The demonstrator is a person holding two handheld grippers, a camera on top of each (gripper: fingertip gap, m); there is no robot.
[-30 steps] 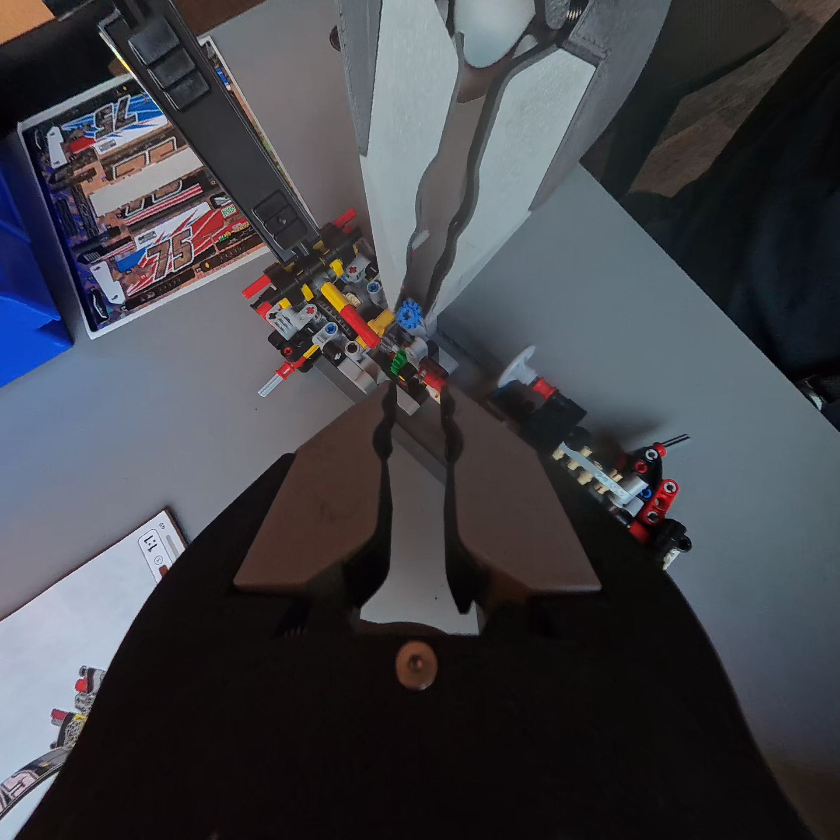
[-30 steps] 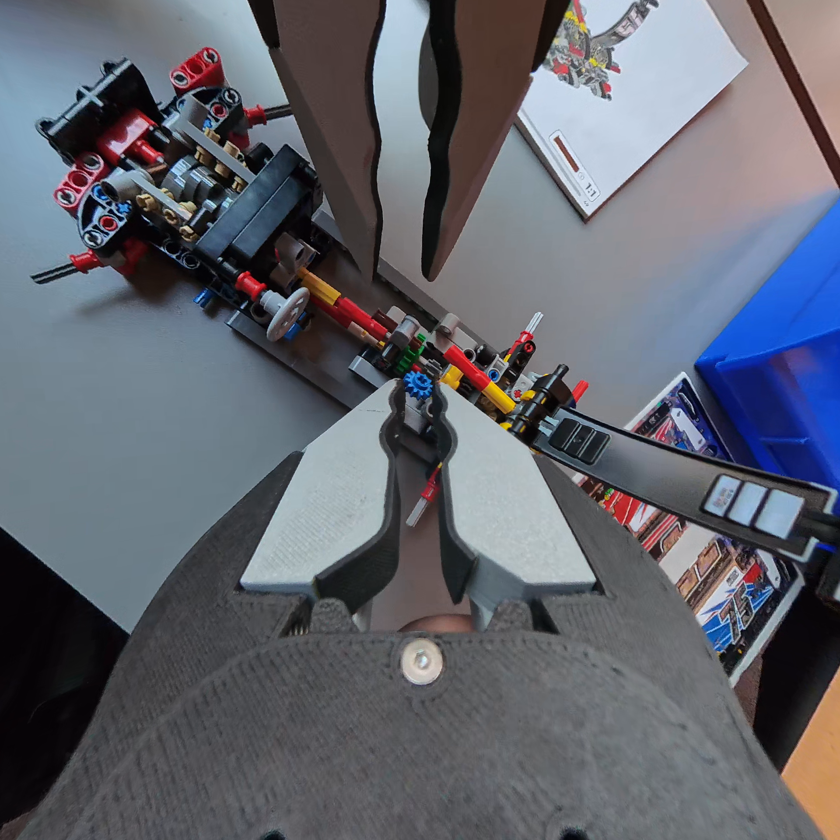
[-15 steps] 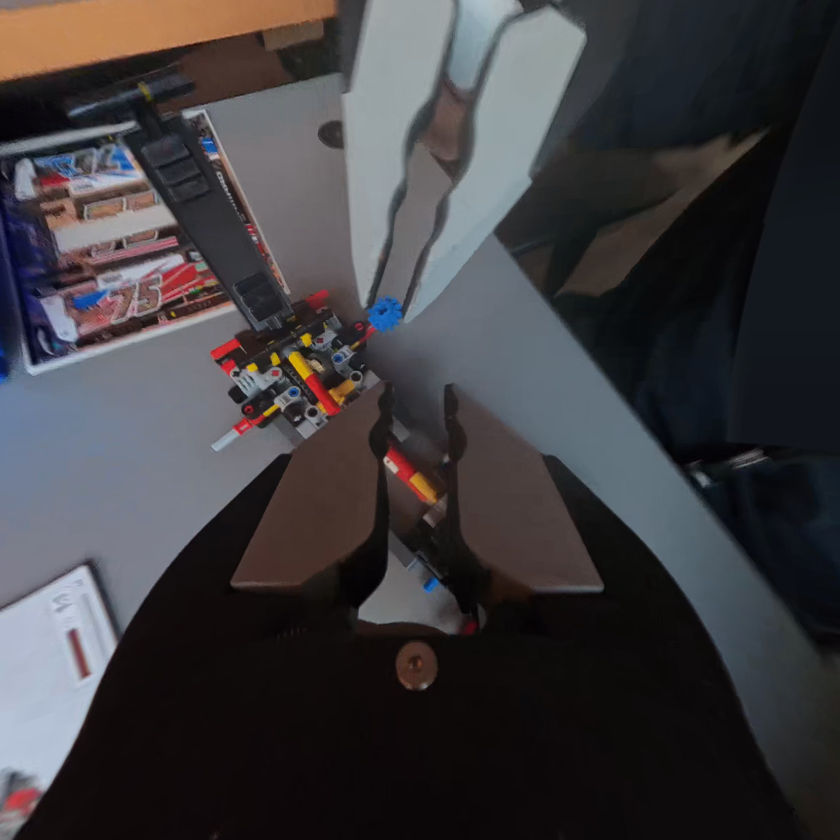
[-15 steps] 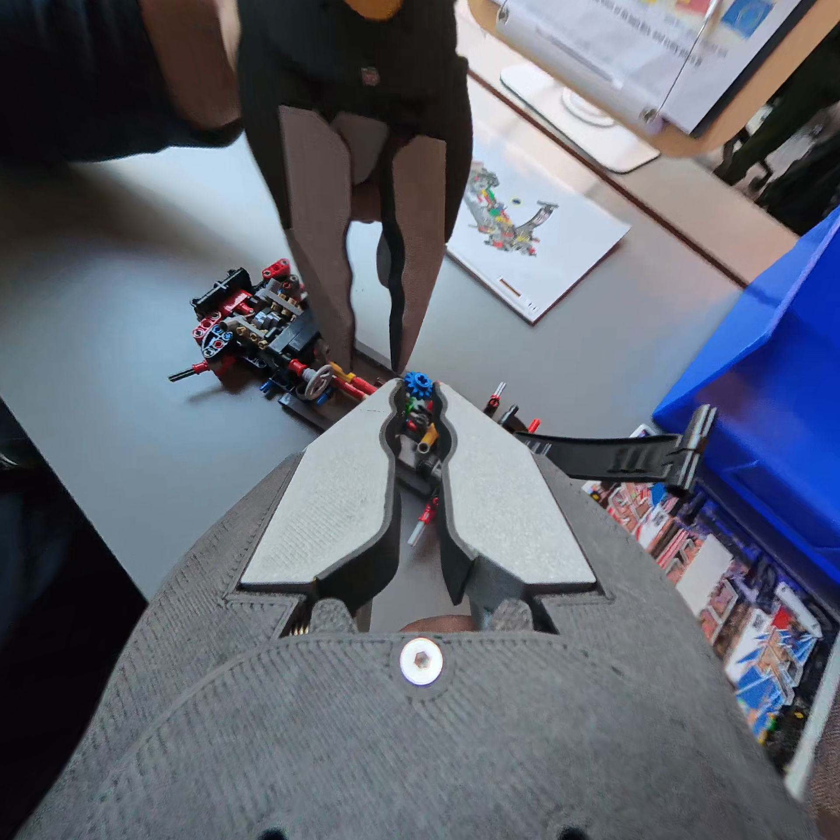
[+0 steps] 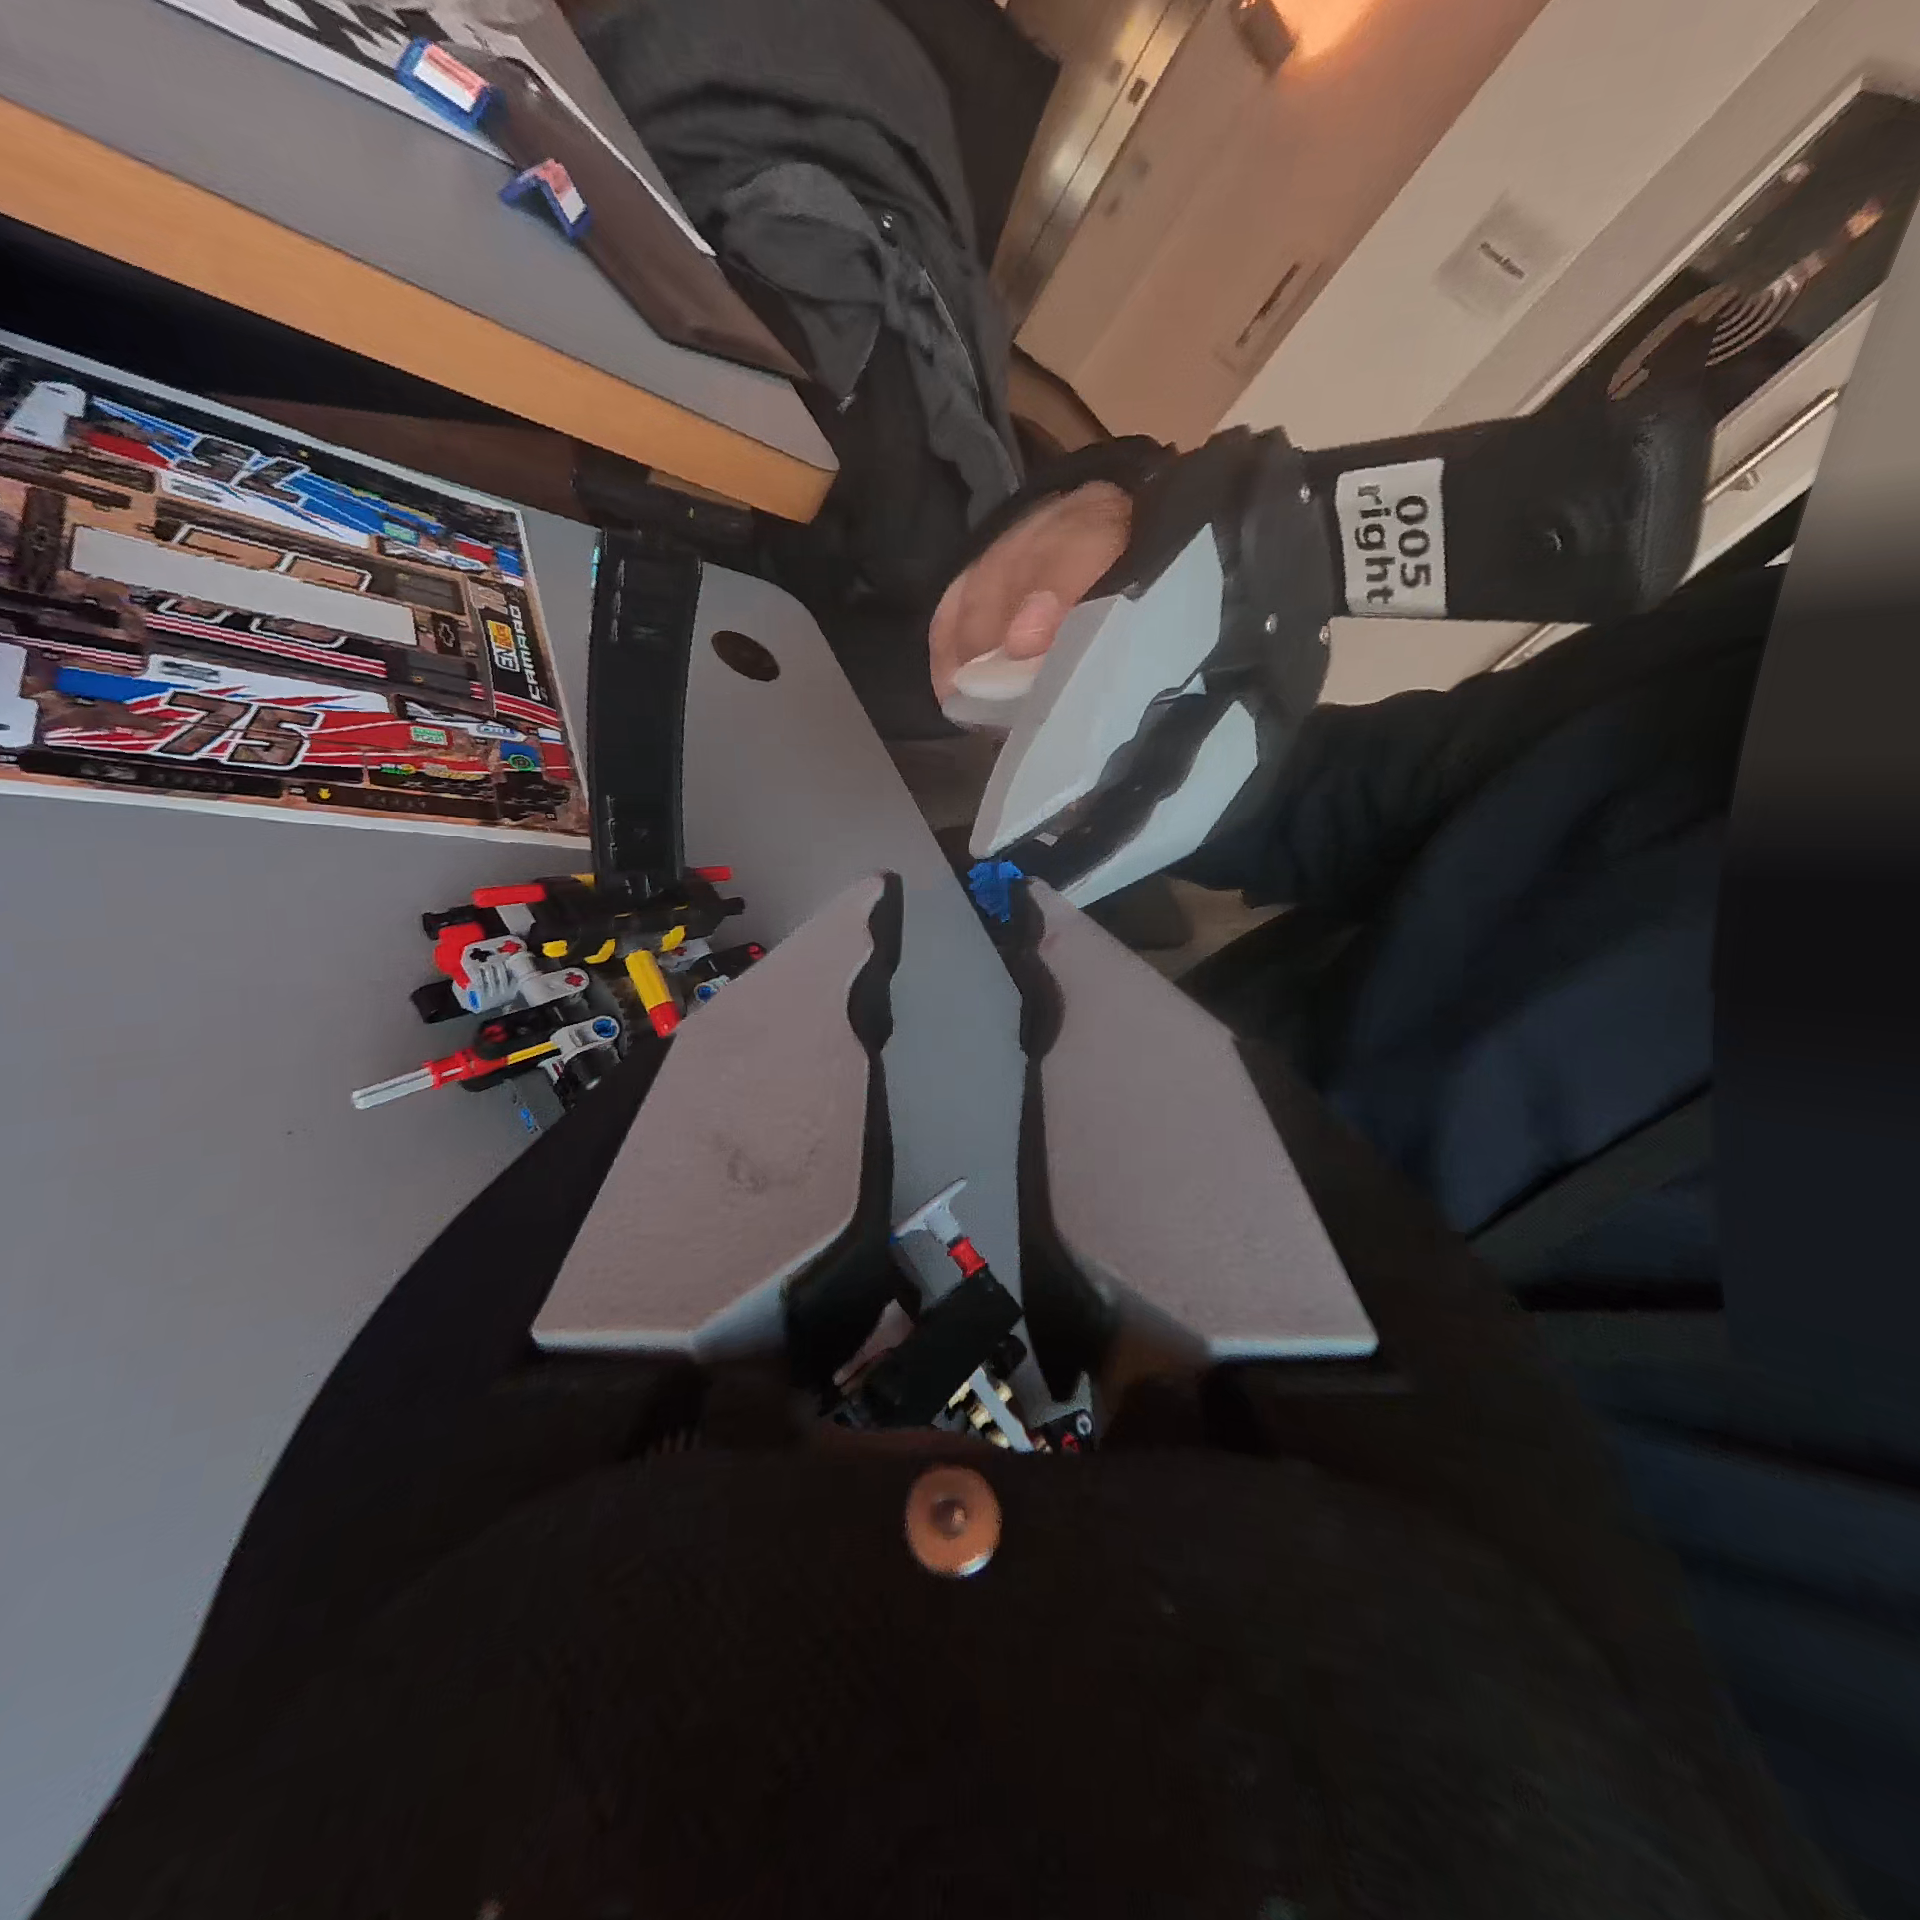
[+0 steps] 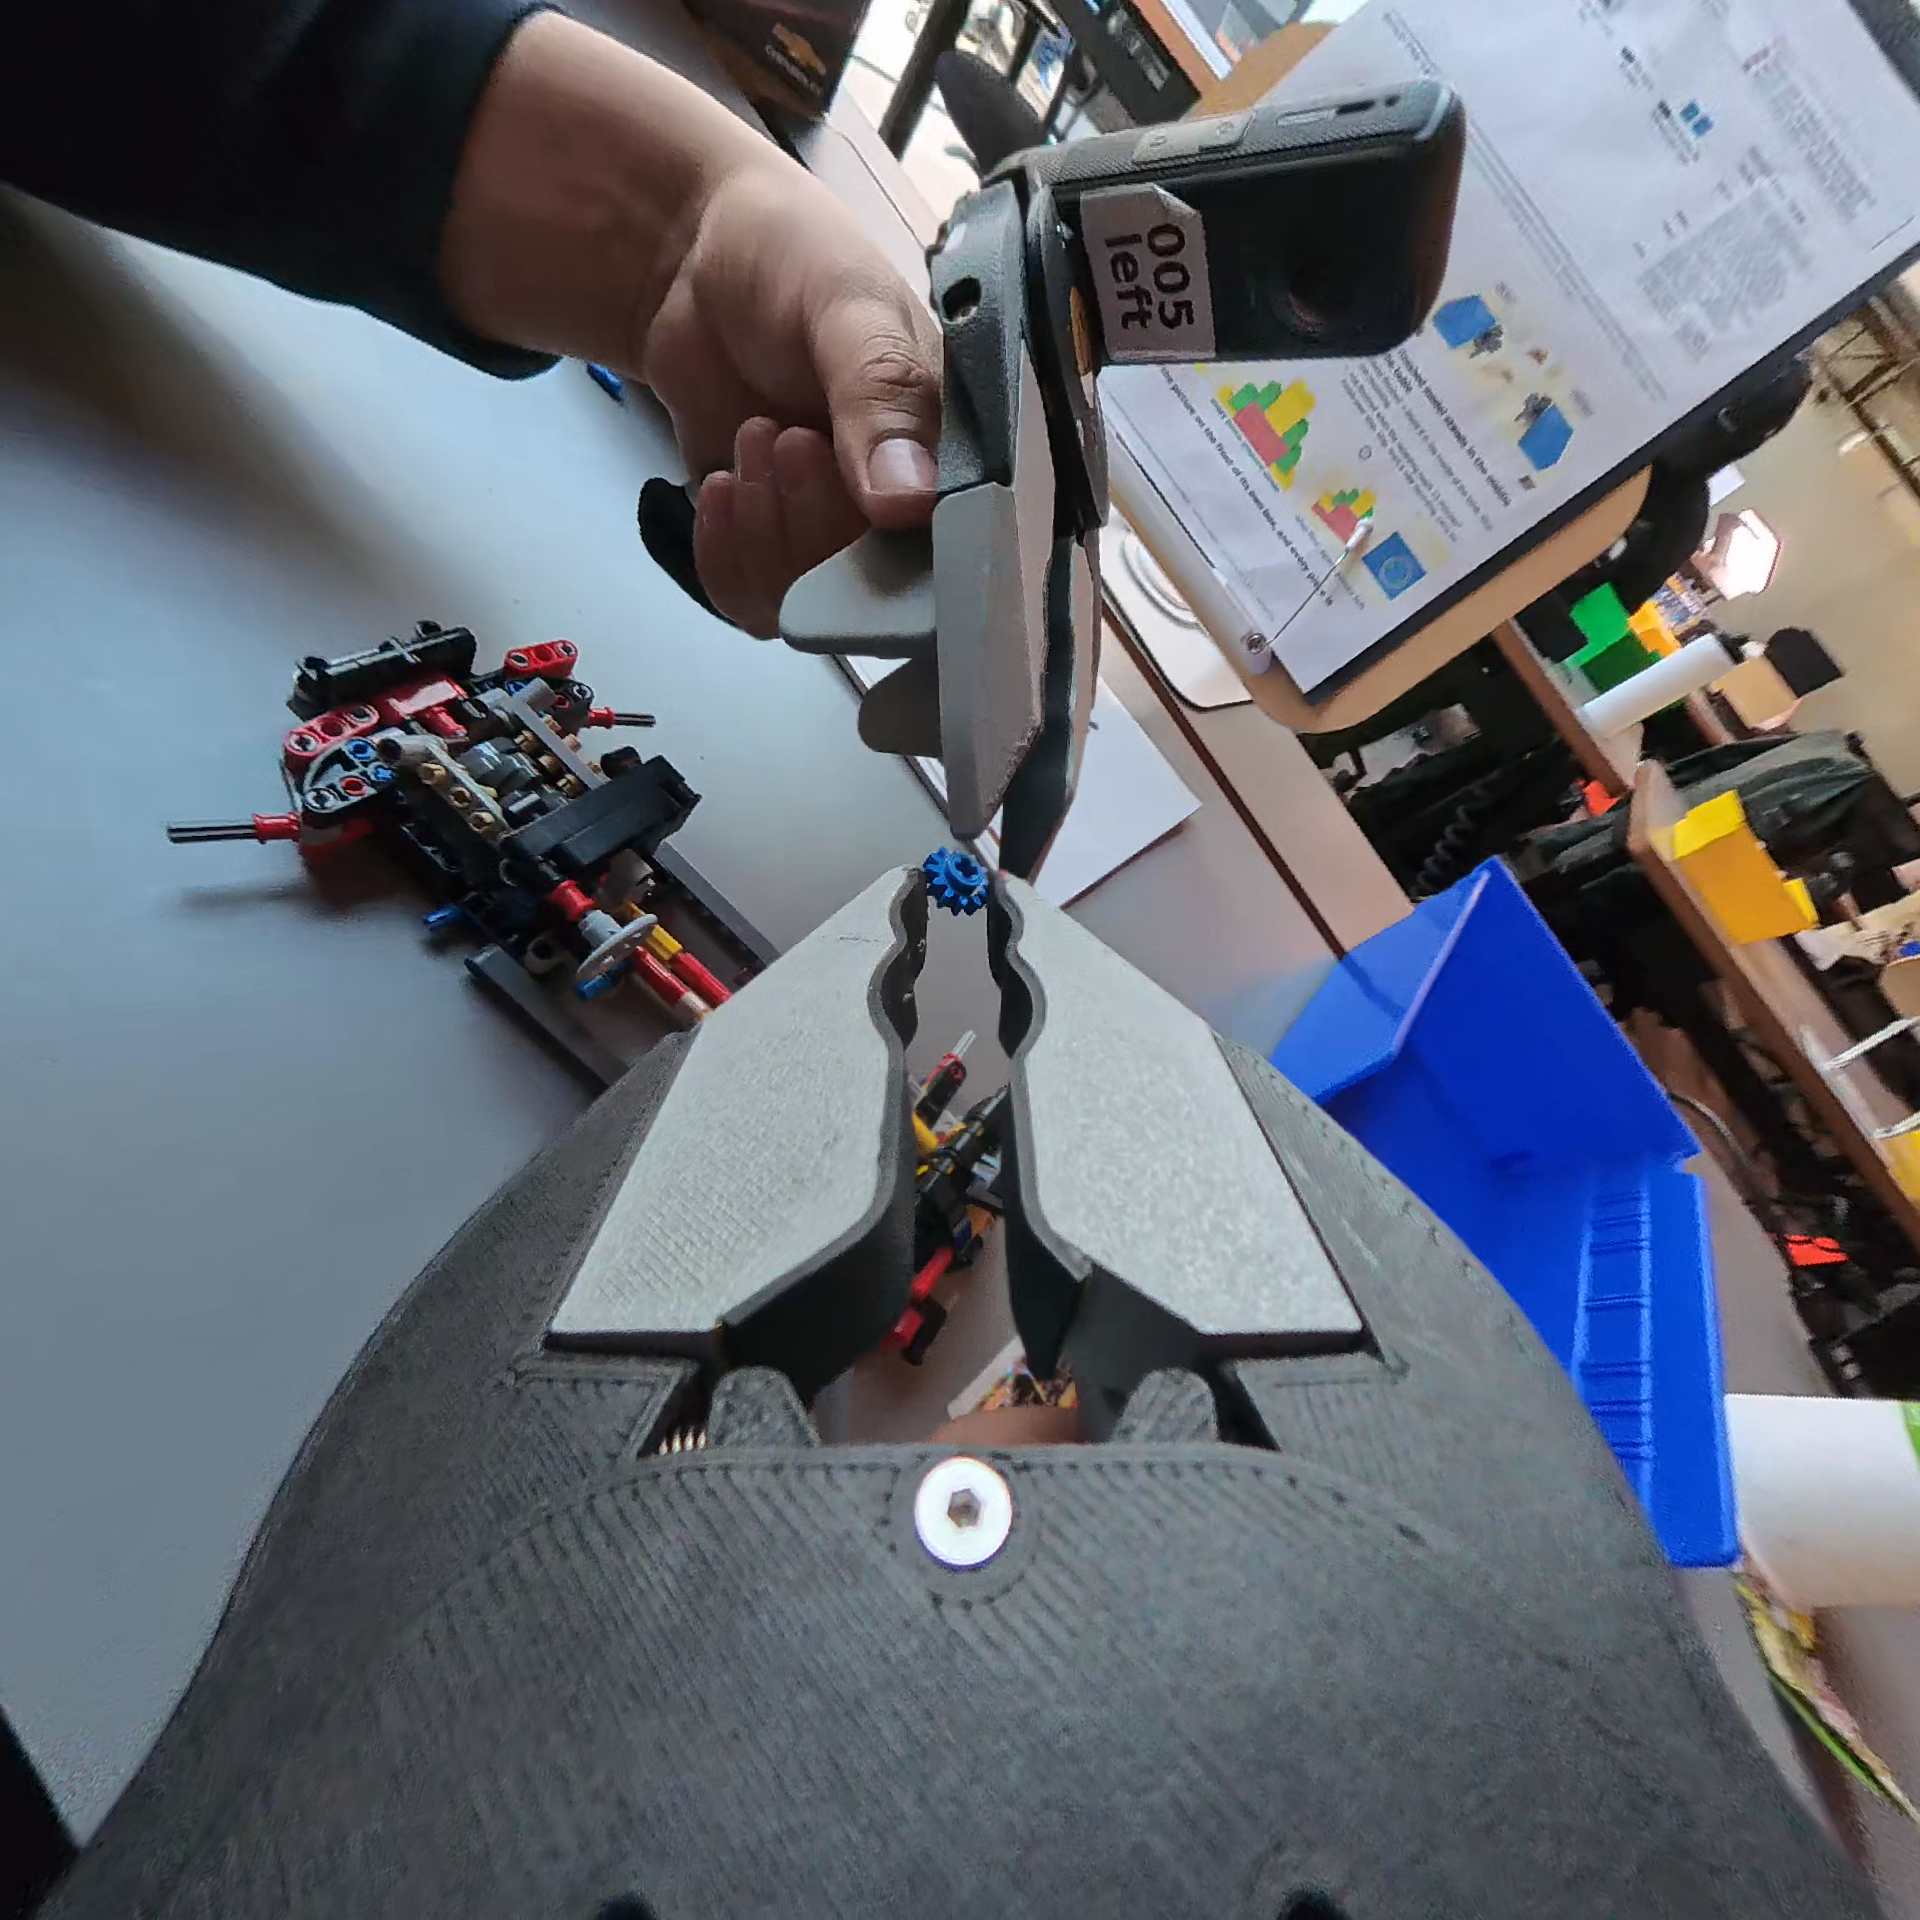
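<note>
Gear (image 6: 954, 879), small and blue, sits pinched at the right gripper (image 6: 958, 883) fingertips above the grey table (image 6: 312, 520), the left gripper (image 5: 956, 896), jaws apart and bare, tip-to-tip beside it, the brick chassis (image 6: 499, 790) beyond-left of the gear, a blue bin (image 6: 1507, 1091) to its right.

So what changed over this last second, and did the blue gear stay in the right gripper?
The right gripper pulled the blue gear off the brick car chassis and lifted it clear of the table, still pinched at its fingertips. The left gripper also rose, fingers apart and empty, its tips now beside the gear. The chassis, sticker sheet and blue bin stayed put.
</note>
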